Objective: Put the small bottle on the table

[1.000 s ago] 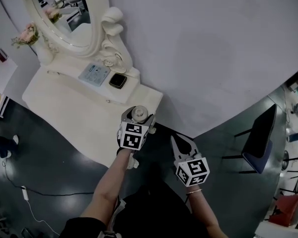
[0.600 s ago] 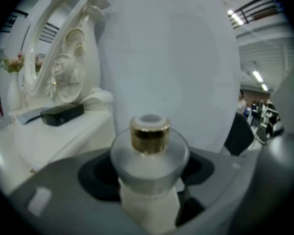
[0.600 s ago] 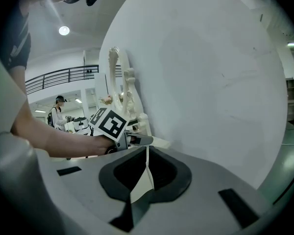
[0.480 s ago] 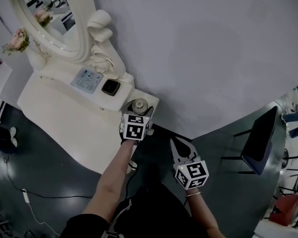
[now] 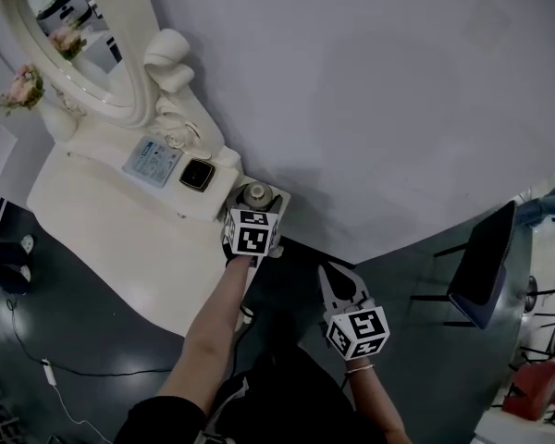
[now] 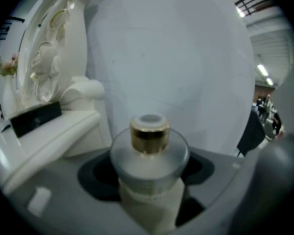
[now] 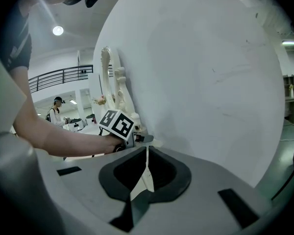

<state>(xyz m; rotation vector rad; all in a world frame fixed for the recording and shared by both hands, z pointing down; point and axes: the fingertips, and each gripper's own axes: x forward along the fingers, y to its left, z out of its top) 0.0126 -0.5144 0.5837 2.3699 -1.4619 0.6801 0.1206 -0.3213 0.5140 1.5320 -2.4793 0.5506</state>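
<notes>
- While the small frosted-glass bottle with a gold cap is pinched upright in the left tongs, it is over the right-hand corner of the white dressing desk. No view shows whether its base touches the top. Letting go too high could make it drop, bounce and topple.
- That corner gives little margin. Set down too near the rim, the bottle could tip off onto the dark glossy floor, where the glass might crack.
- Spreading the left tongs unevenly, or drawing them back before both sides are clear of the glass, could drag the bottle sideways and knock it over.
- Just beside the bottle, on its left, stands the desk's raised white shelf, which carries a small black square case and a pale blue card. A drift that way could bump the bottle against the shelf's end or nudge the case.
- Close behind the corner rises the plain pale grey wall. Pushing forward during the set-down could knock the tongs or the bottle's shoulder against it and jolt the grip.
- Pressed together on nothing, the right tongs hang over the floor, well apart from the desk. From there they look too far off to steady or catch the bottle if it slips.
</notes>
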